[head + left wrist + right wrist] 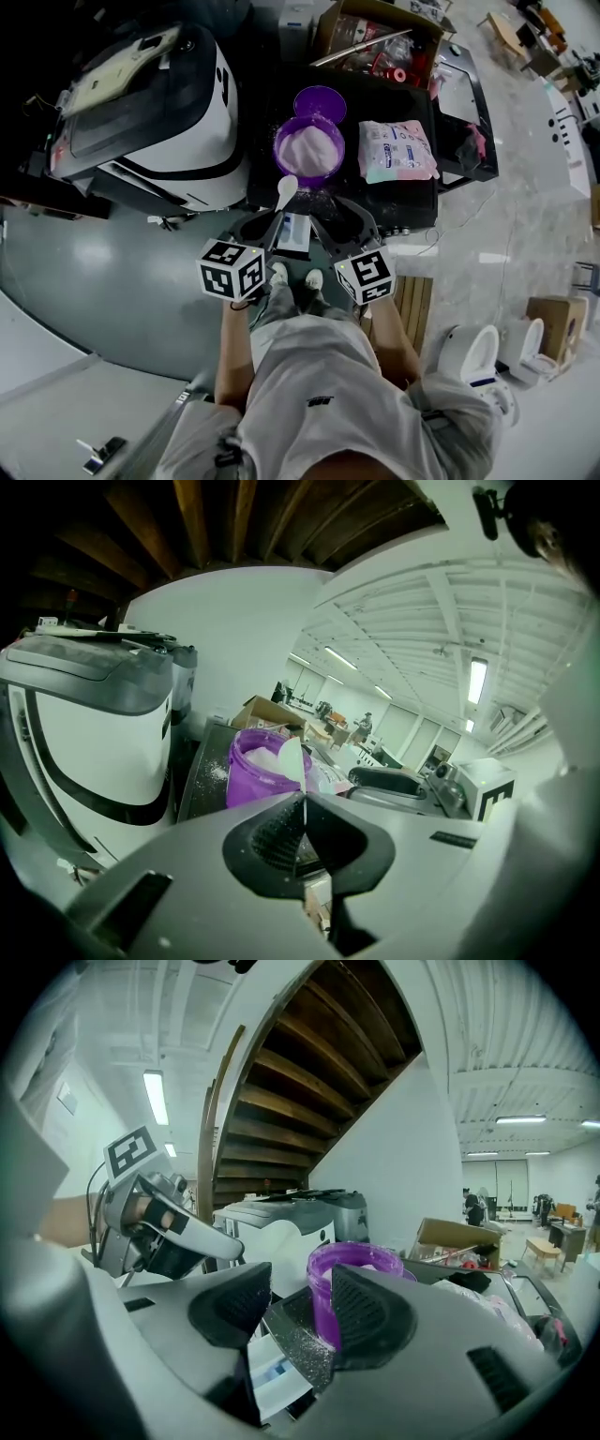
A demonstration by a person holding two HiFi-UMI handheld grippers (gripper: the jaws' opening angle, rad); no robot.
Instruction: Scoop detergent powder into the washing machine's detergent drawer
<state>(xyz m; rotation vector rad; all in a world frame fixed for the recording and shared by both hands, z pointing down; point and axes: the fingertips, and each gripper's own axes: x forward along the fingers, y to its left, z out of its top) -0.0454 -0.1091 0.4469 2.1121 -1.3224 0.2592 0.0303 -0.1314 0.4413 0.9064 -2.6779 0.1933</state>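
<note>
Seen from above, a person stands at the near edge of a black table (417, 202) with a gripper in each hand. The left gripper (275, 220) has its jaws pressed together on the thin handle of a white scoop (286, 192). The scoop's long axis runs away from the person. Its bowl is at the far end, at the near left rim of an open purple tub (309, 150) of white detergent powder.

In the left gripper view the handle shows only as a thin pale line between the closed jaws. The bowl (291, 758) rises edge-on in front of the tub (248, 775). Whether the bowl carries powder cannot be made out.

The right gripper (323, 220) sits just beside the left one, its jaws apart and holding nothing. In its own view a powder-speckled corner of the table (300, 1344) shows in the gap.

Between the two grippers, at the table's near edge, lies a white and blue rectangular piece (293, 234) that looks like the detergent drawer. The grippers partly hide it.

The white washing machine (159, 103) with a dark lid stands left of the table, cut off in shadow at the top left. The tub's purple lid (320, 101) lies just behind the tub. A detergent bag (397, 150) lies flat to its right, with bare table around it. Open grey floor (112, 272) spreads left of the person.
</note>
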